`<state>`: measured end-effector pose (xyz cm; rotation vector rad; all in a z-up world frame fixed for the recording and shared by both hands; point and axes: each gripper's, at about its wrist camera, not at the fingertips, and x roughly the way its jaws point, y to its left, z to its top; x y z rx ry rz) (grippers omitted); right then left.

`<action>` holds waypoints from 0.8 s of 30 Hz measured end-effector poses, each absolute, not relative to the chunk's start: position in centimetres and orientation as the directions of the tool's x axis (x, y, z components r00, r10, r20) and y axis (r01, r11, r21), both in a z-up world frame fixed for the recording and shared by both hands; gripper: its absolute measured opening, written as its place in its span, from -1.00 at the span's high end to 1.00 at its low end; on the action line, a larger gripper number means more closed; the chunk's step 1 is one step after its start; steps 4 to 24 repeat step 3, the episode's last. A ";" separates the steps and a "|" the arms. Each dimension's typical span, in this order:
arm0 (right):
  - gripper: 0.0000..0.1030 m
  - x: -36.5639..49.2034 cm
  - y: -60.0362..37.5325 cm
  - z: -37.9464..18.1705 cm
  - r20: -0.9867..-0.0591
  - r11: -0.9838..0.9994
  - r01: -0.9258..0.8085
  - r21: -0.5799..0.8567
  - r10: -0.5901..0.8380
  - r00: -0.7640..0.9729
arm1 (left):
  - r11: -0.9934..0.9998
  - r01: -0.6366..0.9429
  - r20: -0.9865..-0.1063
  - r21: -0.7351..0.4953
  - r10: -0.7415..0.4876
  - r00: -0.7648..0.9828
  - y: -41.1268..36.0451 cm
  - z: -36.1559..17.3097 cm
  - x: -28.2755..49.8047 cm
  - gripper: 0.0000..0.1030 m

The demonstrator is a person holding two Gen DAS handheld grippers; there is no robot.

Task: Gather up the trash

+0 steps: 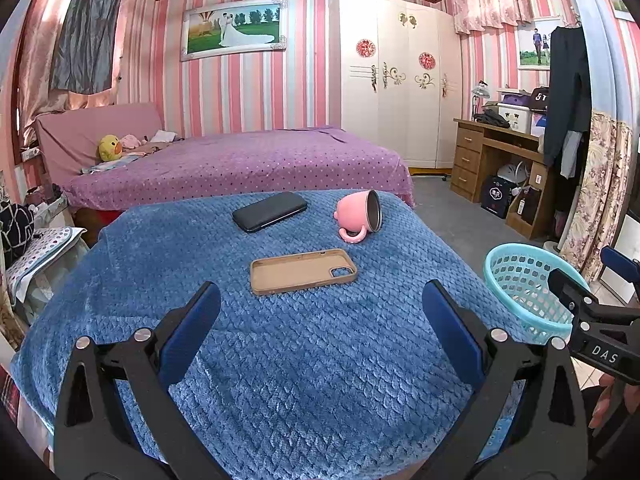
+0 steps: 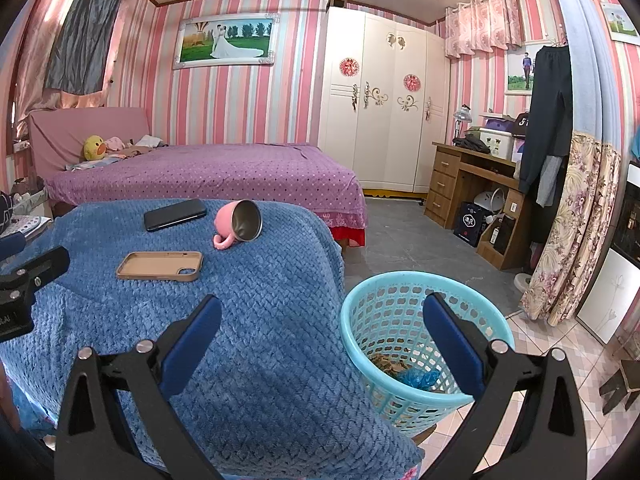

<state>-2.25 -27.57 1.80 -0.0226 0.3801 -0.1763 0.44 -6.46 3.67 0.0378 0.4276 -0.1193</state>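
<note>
A light blue plastic basket point(image 2: 404, 332) stands on the floor at the right edge of the blue-blanketed table point(image 2: 248, 320); it holds brown scraps and a blue wrapper point(image 2: 416, 378). It also shows in the left wrist view point(image 1: 524, 280). My right gripper point(image 2: 322, 328) is open and empty, over the table's edge and the basket's rim. My left gripper point(image 1: 320, 316) is open and empty, above the blanket point(image 1: 304, 360), short of a tan phone case point(image 1: 303, 271).
On the blanket lie a black phone point(image 1: 270, 211), the tan phone case point(image 2: 160, 266) and a tipped pink mug point(image 1: 362, 214). A purple bed point(image 1: 240, 164) stands behind, a wooden desk point(image 2: 472, 188) and white wardrobe point(image 2: 384, 100) to the right.
</note>
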 end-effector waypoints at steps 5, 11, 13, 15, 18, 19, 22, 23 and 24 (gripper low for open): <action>-0.91 -2.2 -27.5 1.7 -0.367 0.985 0.166 -0.056 -0.175 0.914 | 0.992 0.122 -0.415 0.010 -0.107 0.903 -6.6 3.8 0.4 -0.89; -0.91 -2.2 -27.5 1.7 -0.367 0.985 0.166 -0.056 -0.175 0.914 | 0.992 0.122 -0.415 0.010 -0.107 0.903 -6.6 3.8 0.4 -0.89; -0.91 -2.2 -27.5 1.7 -0.367 0.985 0.166 -0.056 -0.175 0.914 | 0.992 0.122 -0.415 0.010 -0.107 0.903 -6.6 3.8 0.4 -0.89; -0.91 -2.2 -27.5 1.7 -0.367 0.985 0.166 -0.056 -0.175 0.914 | 0.992 0.122 -0.415 0.010 -0.107 0.903 -6.6 3.8 0.4 -0.89; -0.91 -2.2 -27.5 1.7 -0.367 0.985 0.166 -0.056 -0.175 0.914 | 0.992 0.122 -0.415 0.010 -0.107 0.903 -6.6 3.8 0.4 -0.89; -0.91 -2.2 -27.5 1.7 -0.367 0.985 0.166 -0.056 -0.175 0.914 | 0.992 0.122 -0.415 0.010 -0.107 0.903 -6.6 3.8 0.4 -0.89; -0.91 -2.2 -27.5 1.7 -0.367 0.985 0.166 -0.056 -0.175 0.914 | 0.992 0.122 -0.415 0.010 -0.107 0.903 -6.6 3.8 0.4 -0.89; -0.91 -2.2 -27.5 1.7 -0.367 0.985 0.166 -0.056 -0.175 0.914 | 0.992 0.122 -0.415 0.010 -0.107 0.903 -6.6 3.8 0.4 -0.89; -0.91 -2.2 -27.5 1.7 -0.367 0.985 0.166 -0.056 -0.175 0.914 | 0.992 0.122 -0.415 0.010 -0.107 0.903 -6.6 3.8 0.4 -0.89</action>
